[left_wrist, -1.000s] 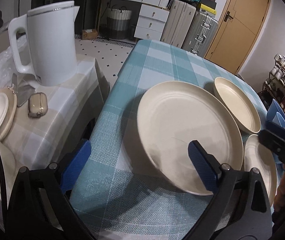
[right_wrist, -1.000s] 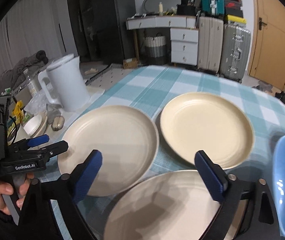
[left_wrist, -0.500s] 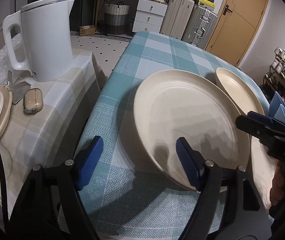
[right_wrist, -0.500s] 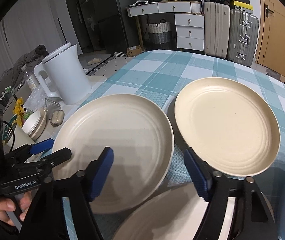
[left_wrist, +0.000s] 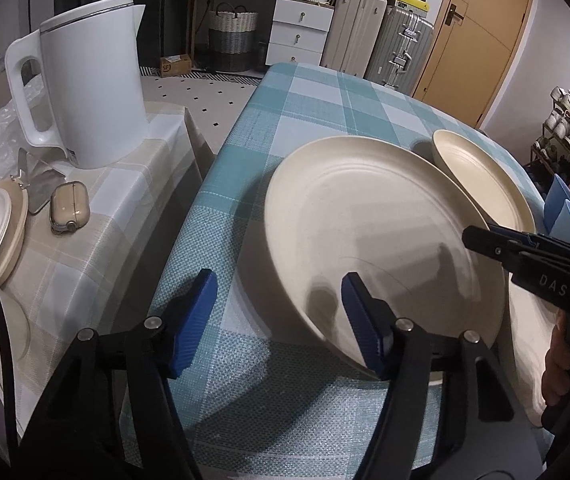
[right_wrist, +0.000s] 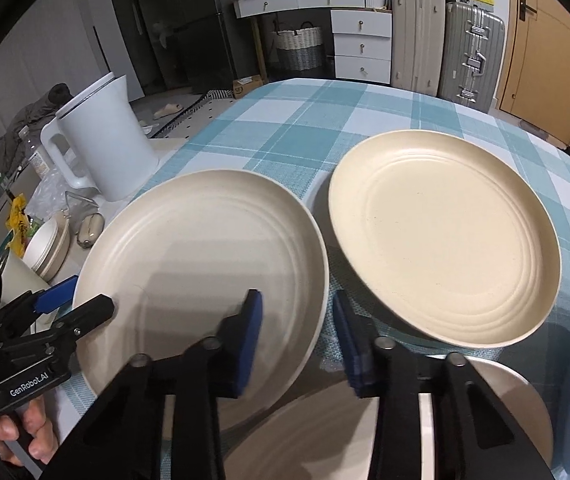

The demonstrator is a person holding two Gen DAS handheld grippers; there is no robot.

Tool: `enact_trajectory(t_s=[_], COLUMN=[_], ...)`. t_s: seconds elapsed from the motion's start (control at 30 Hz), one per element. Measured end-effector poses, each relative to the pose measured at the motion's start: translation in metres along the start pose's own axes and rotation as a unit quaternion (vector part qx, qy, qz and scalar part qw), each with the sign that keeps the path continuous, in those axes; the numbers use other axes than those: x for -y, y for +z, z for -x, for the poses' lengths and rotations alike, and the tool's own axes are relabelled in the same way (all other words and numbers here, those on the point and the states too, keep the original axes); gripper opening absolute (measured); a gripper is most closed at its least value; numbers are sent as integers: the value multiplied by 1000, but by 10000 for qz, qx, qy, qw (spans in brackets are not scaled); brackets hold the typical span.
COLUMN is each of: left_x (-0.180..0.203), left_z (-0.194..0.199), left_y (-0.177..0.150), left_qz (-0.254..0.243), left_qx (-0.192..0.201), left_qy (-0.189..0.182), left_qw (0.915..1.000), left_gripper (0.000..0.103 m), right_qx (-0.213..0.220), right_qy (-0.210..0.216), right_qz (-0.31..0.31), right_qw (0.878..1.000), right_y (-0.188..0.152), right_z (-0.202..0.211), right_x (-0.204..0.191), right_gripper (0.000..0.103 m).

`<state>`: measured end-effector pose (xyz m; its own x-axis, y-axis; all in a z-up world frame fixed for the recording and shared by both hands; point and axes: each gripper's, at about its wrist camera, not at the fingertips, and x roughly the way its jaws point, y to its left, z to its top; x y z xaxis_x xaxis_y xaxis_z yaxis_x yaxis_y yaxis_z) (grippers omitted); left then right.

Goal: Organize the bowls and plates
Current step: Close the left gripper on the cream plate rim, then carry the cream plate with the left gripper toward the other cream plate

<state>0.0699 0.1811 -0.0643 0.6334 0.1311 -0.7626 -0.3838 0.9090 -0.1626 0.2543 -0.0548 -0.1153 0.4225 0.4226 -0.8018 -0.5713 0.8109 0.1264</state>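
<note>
Right claw [right_wrist: 297, 340] has narrowed astride the left plate's [right_wrist: 205, 256] near rim.

Ahead of the blue-padded jaws, two cream plates [right_wrist: 205, 264] [right_wrist: 445, 236] sit on a teal-and-white checked desk [right_wrist: 325, 128]. Off to the left stands a white kettle [left_wrist: 89, 92] on beige check cloth [left_wrist: 125, 184].

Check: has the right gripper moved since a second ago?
Yes. The right gripper has advanced between the pale plate and the yellow plate, jaws narrower; still open.
</note>
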Motion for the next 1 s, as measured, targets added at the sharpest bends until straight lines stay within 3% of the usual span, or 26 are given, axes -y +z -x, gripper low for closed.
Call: enact_trajectory(t_s=[0.1,0.17,0.6,1.0], left_x=[1,3,7,16], left_z=[0,1,12,43], left_y=[-1,-1,-1,6], left_qz=[-20,-46,-107,-203], left_qx=[-10,-54,87,356], left_qy=[-120,-300,-215,-373], left_qw=[9999,9995,9997,9985], left_gripper=[32,23,23,23], right_qx=[18,49,175,387], right_qy=[-70,-85,-187,-299], right_qz=[34,53,128,45], right_qw=[10000,9999,9996,9988], right_y=[0,0,0,1], right_z=[1,3,17,48], right_x=[0,-1,-10,-9], right_gripper=[23,20,20,20])
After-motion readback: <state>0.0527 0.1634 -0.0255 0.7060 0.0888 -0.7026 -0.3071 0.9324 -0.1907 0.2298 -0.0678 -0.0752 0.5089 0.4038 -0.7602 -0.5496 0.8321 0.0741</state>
